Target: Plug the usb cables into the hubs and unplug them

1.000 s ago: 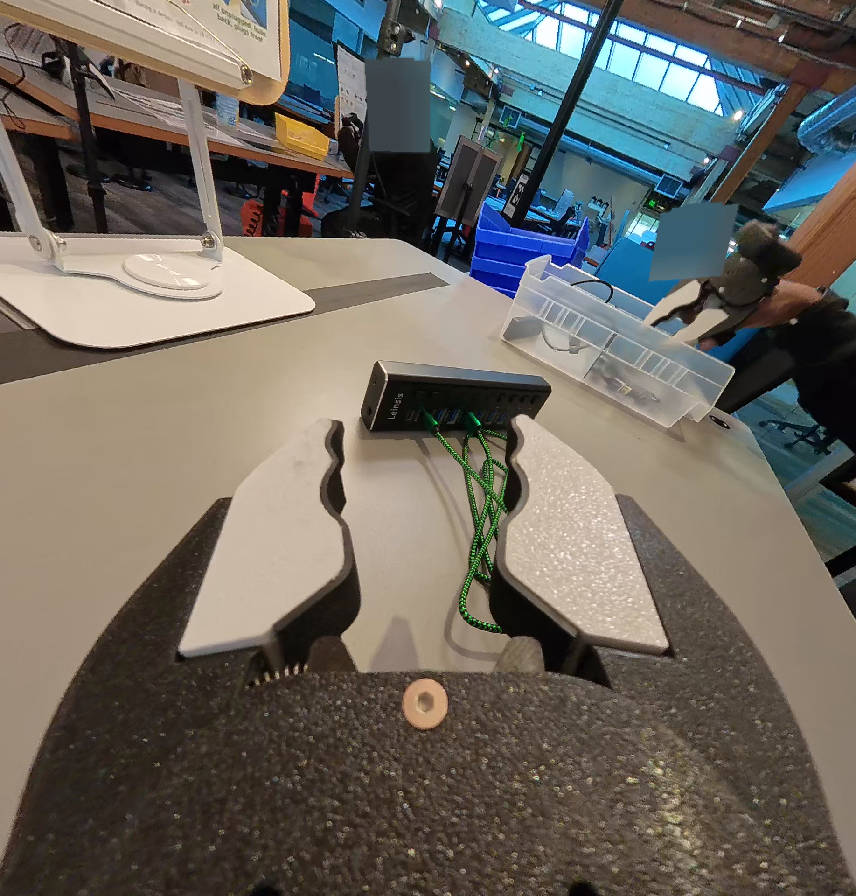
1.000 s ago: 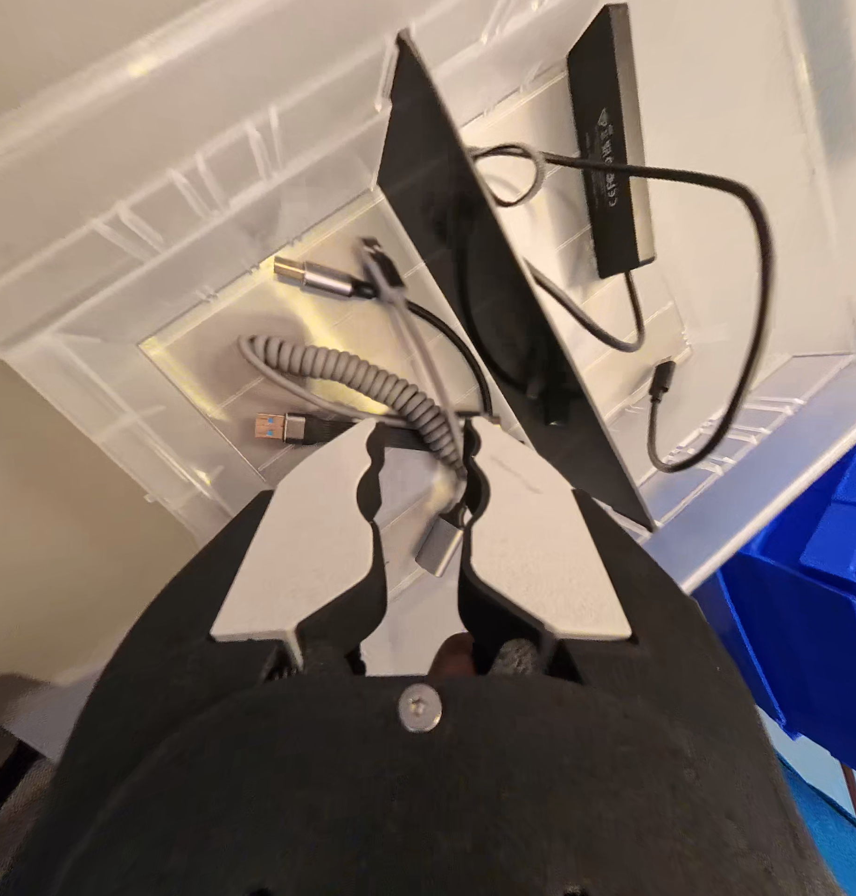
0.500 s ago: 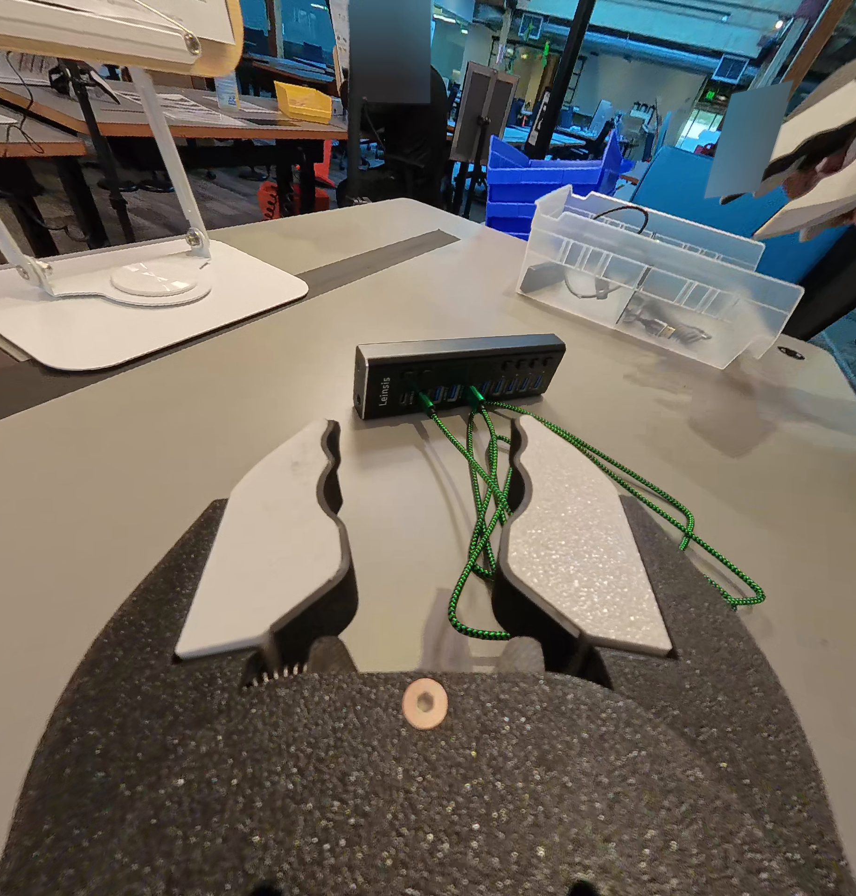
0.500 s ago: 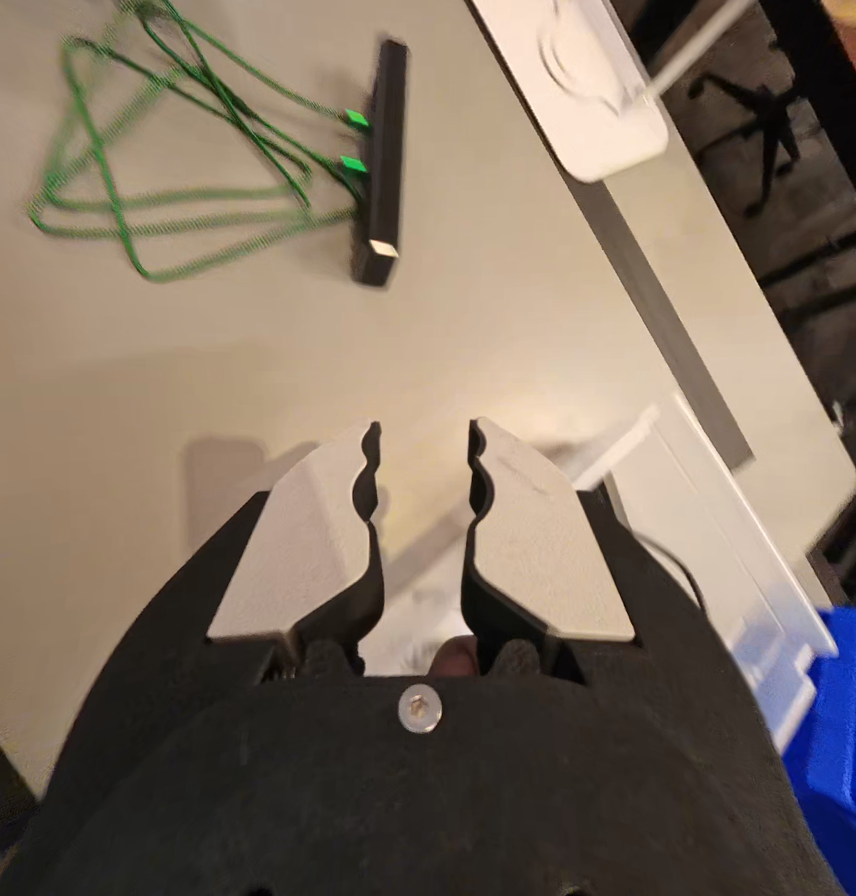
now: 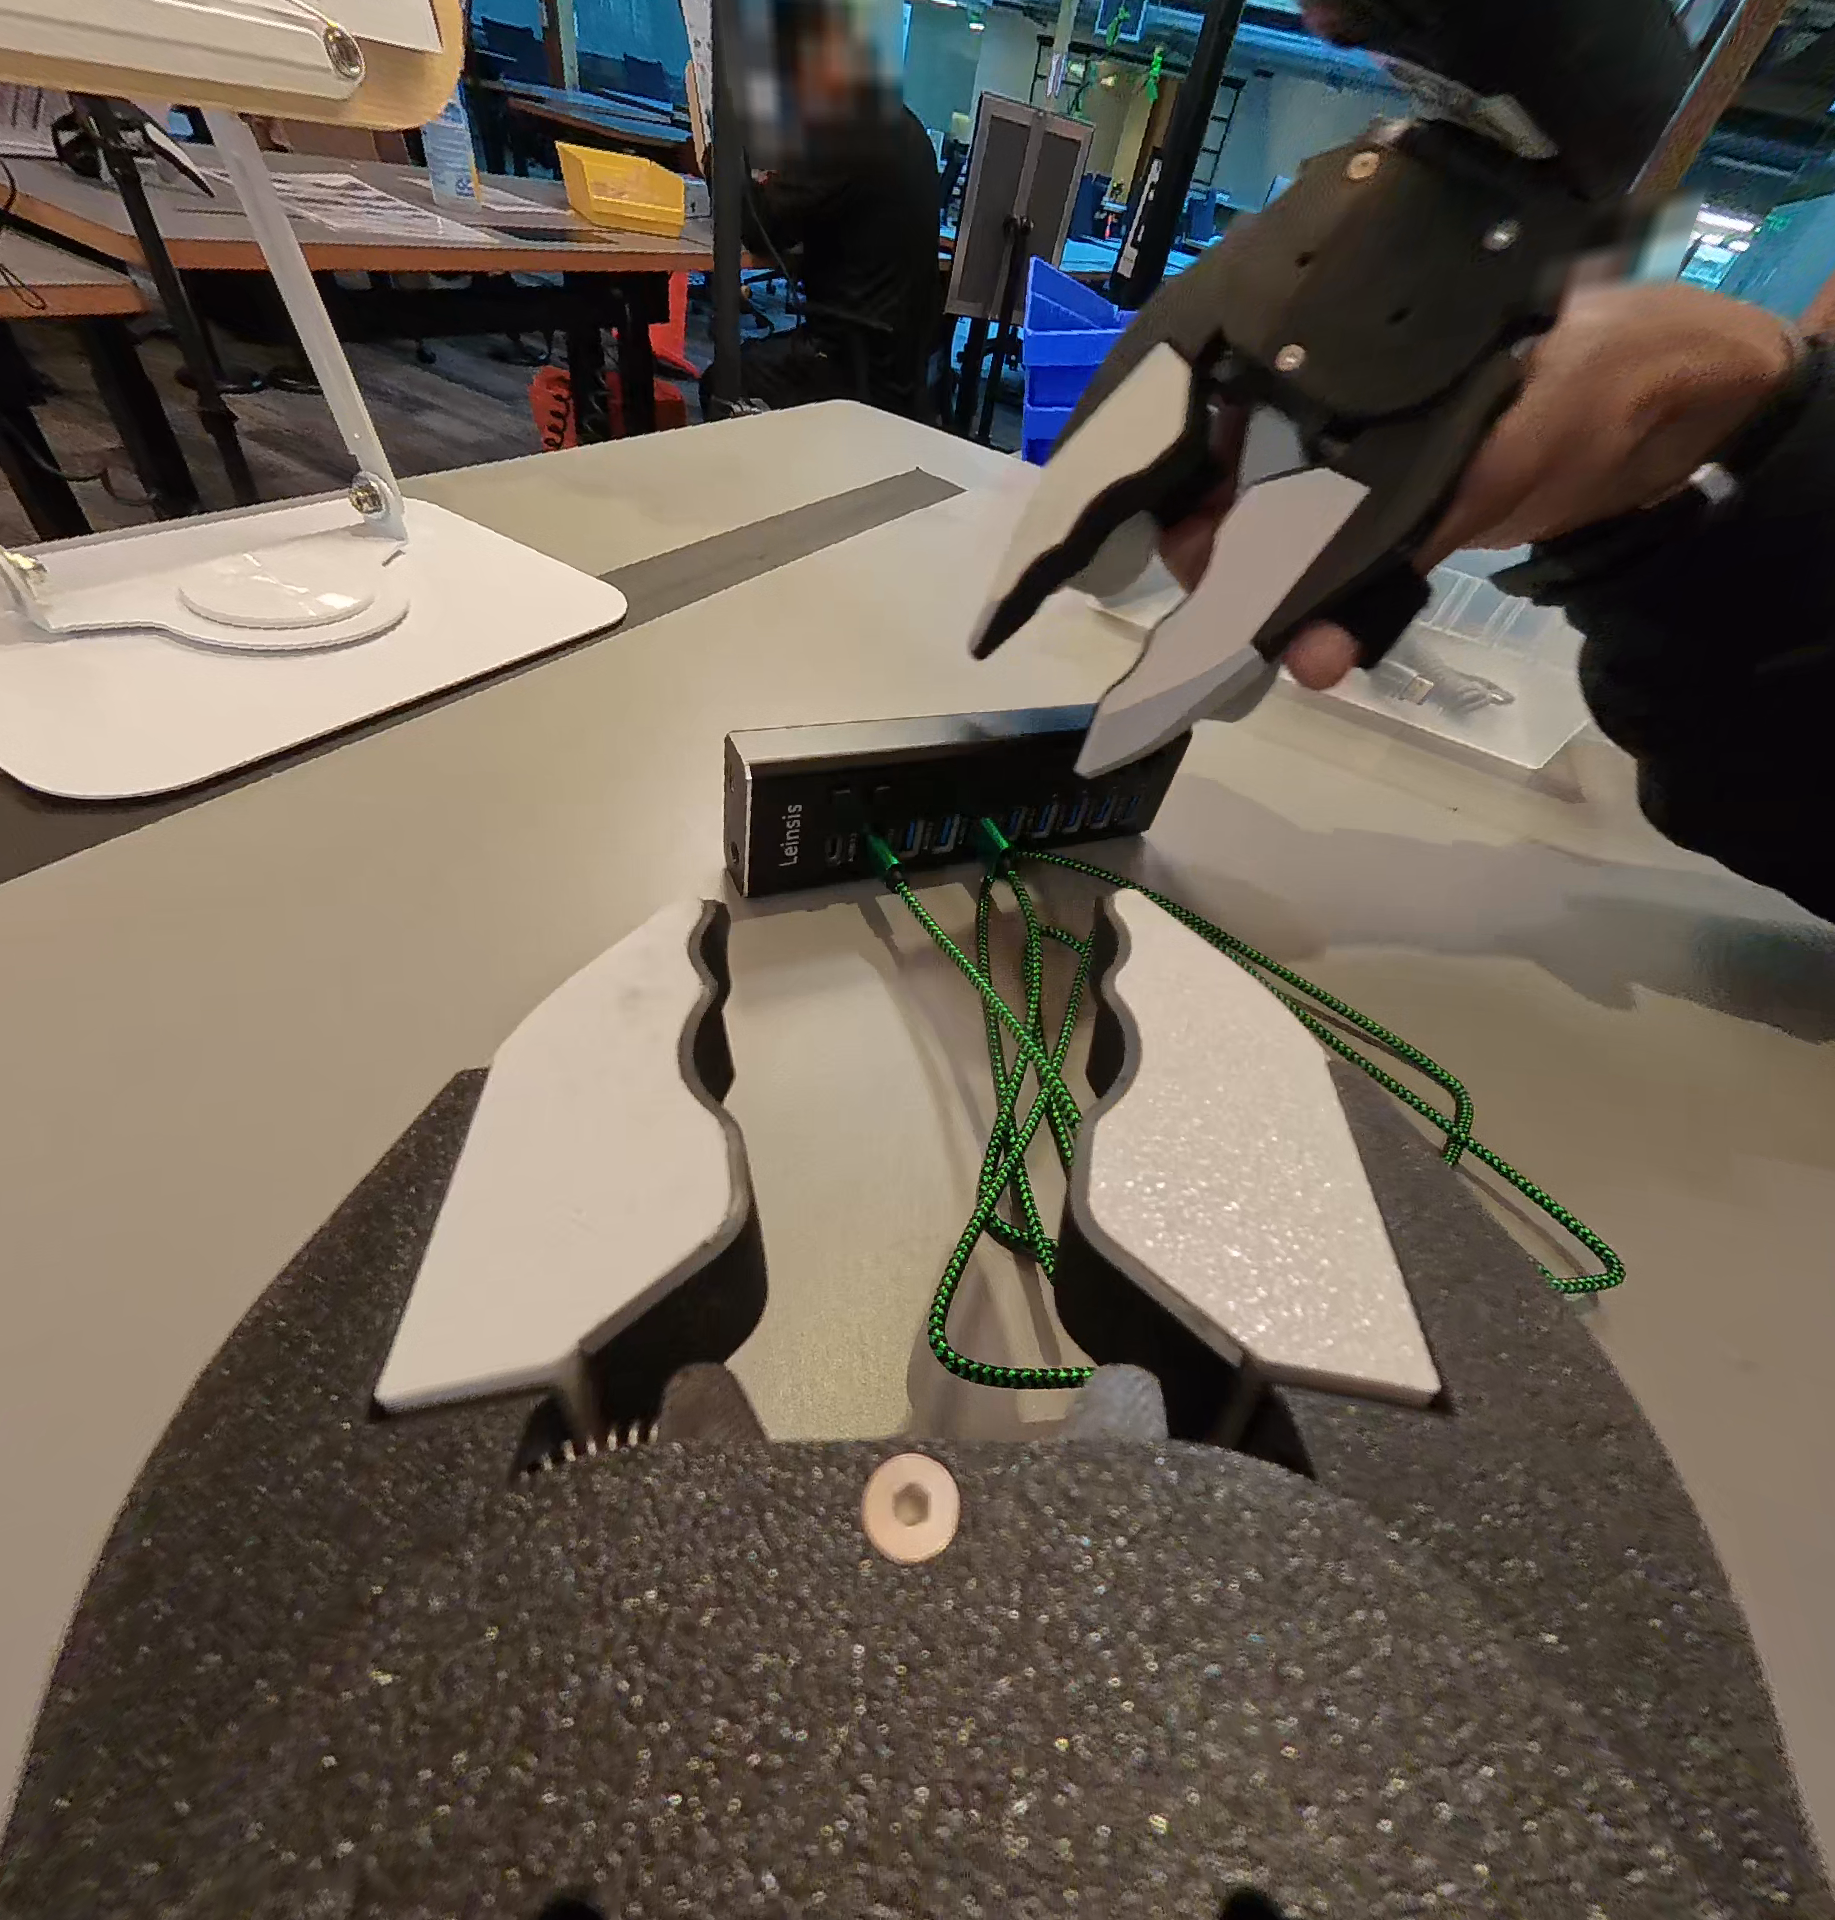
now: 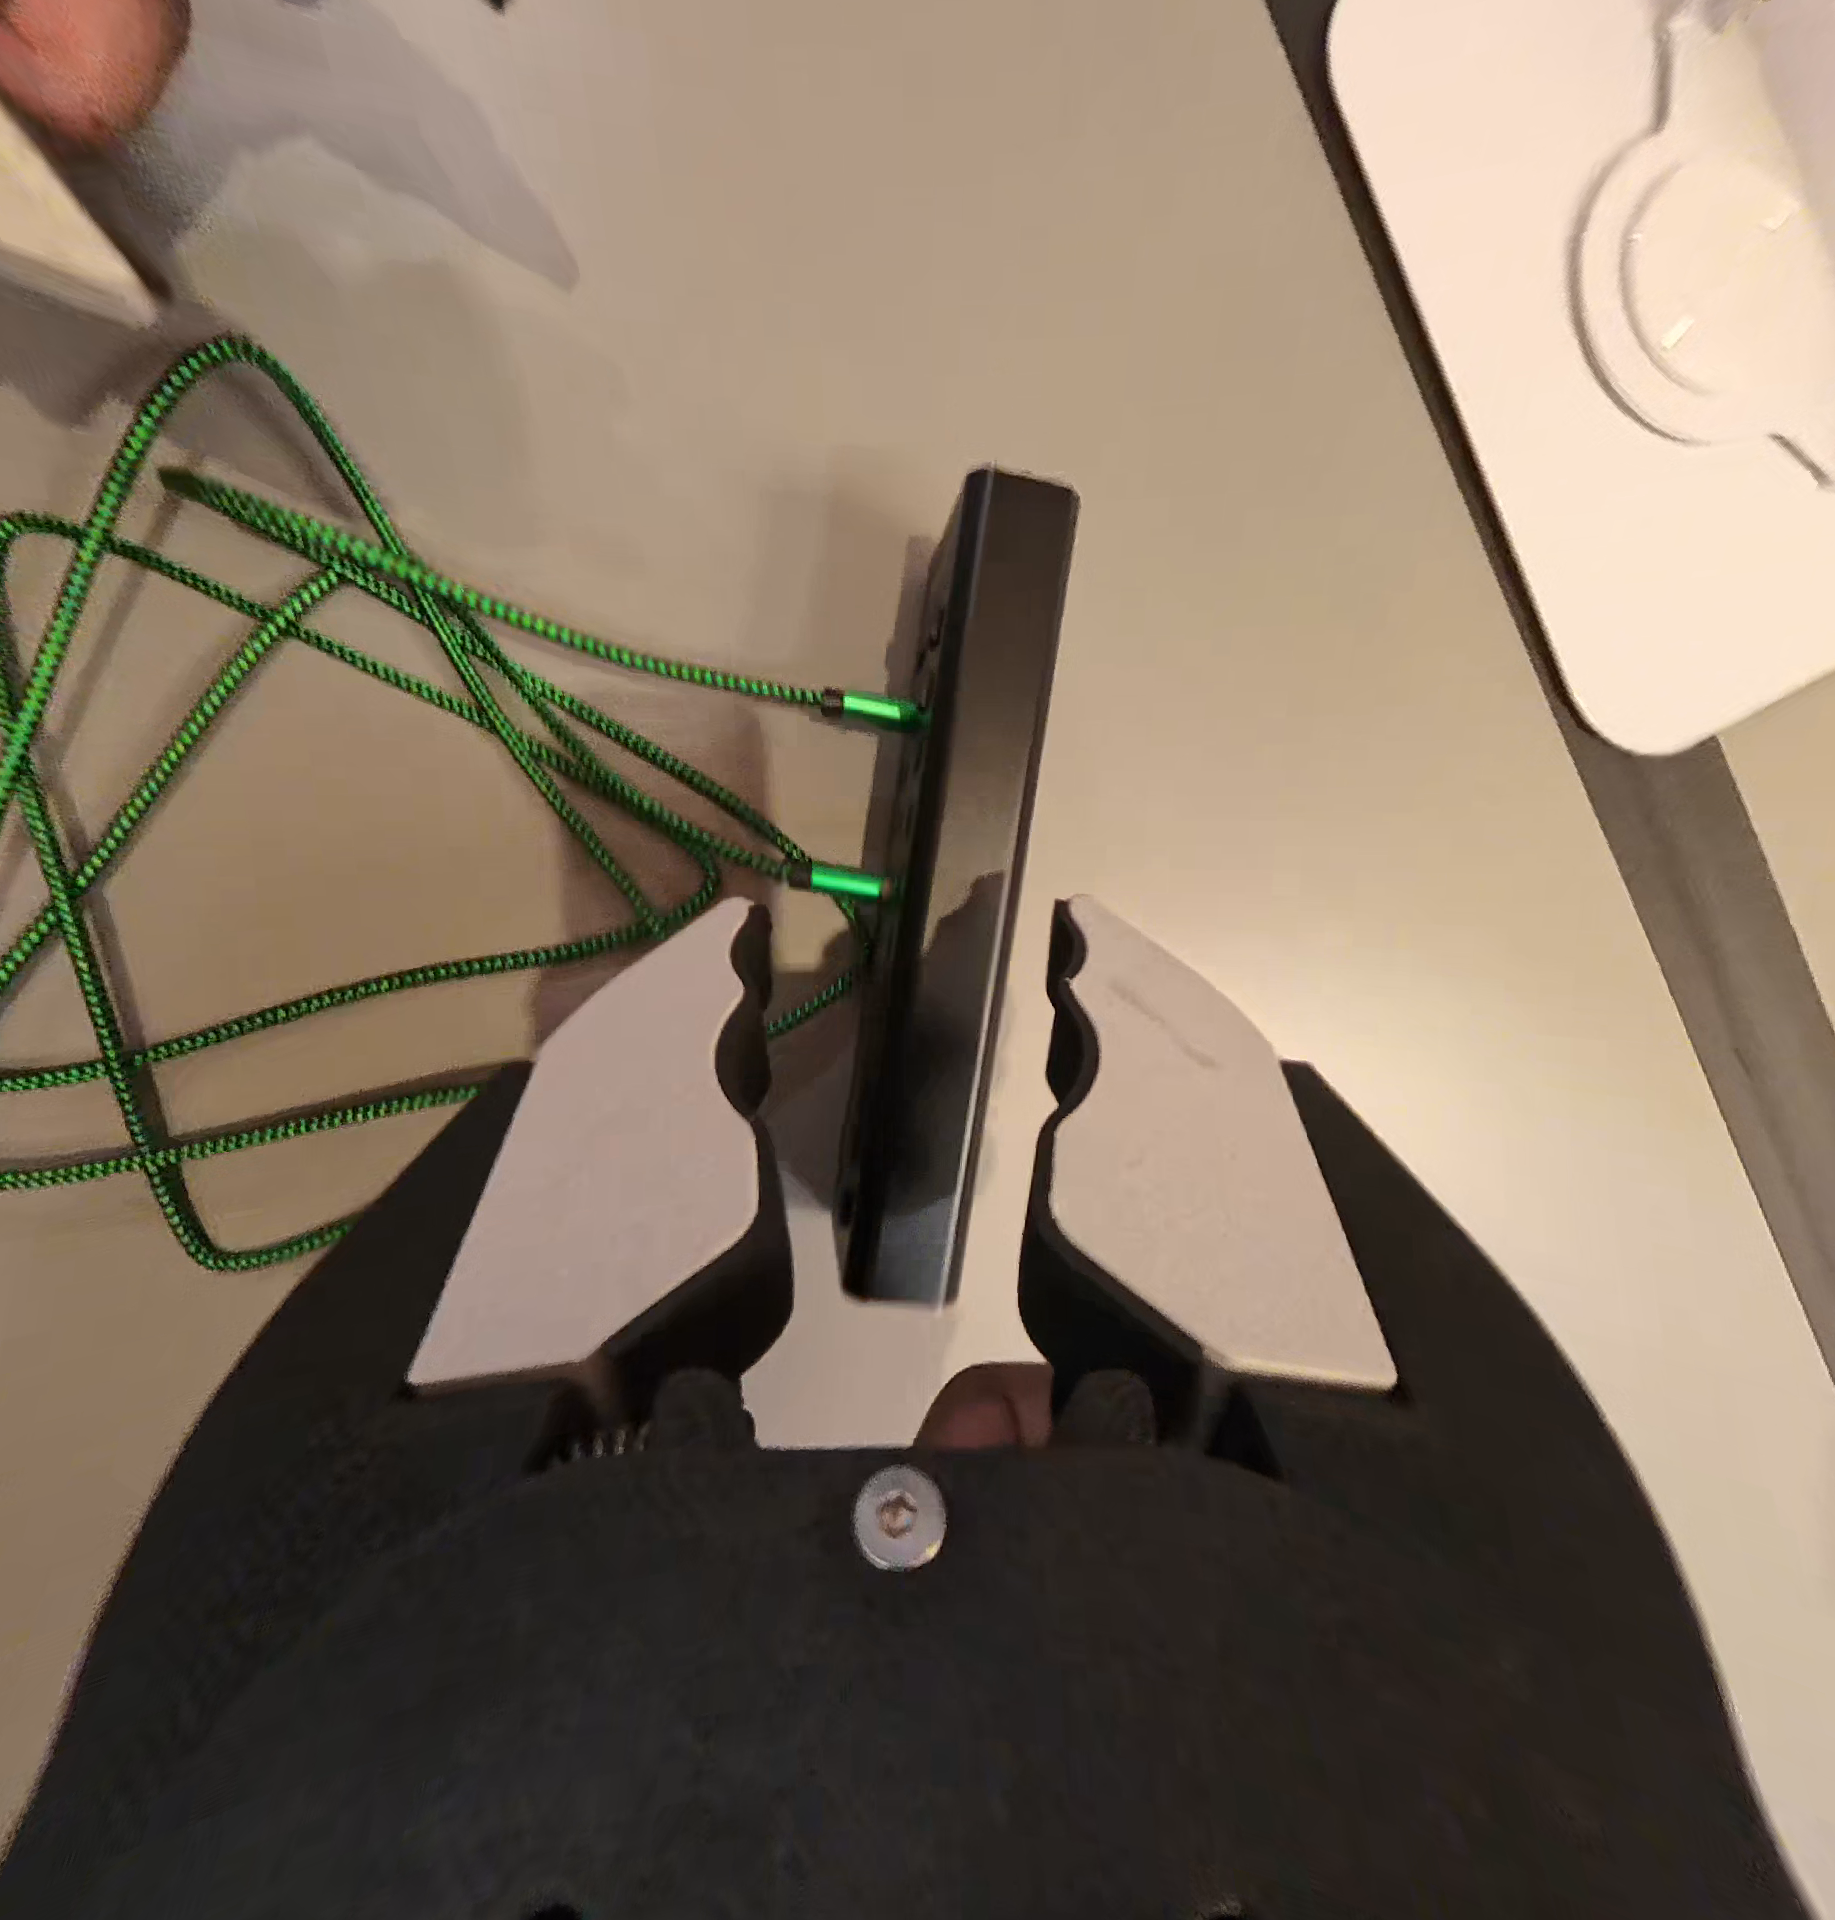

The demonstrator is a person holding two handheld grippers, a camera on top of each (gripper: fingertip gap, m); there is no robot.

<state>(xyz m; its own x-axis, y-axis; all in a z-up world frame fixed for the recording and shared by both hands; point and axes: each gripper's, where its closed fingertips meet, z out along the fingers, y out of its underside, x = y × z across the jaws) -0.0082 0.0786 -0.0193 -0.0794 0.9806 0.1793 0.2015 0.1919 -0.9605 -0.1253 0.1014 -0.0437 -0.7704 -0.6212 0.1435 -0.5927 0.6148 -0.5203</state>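
The right tongs (image 6: pixel 900 925) hang spread over the near end of the black hub (image 6: pixel 960 862), whose long axis runs straight ahead between their tips. The left tongs (image 5: pixel 902 914), also spread, rest on the surface, farther back, green cables (image 5: pixel 1006 1049) between them.

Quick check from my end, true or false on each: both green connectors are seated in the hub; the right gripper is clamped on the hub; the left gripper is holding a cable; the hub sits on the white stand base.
1. Both green connectors are seated in the black hub. True.
2. The right gripper is clamped on the hub. False: its jaws are open, straddling the hub's near end with gaps on both sides.
3. The left gripper holds a green cable. False: it is open, and the cable lies slack on the table between its fingers.
4. The hub sits on the white stand base. False: it rests on the grey table, apart from the base.
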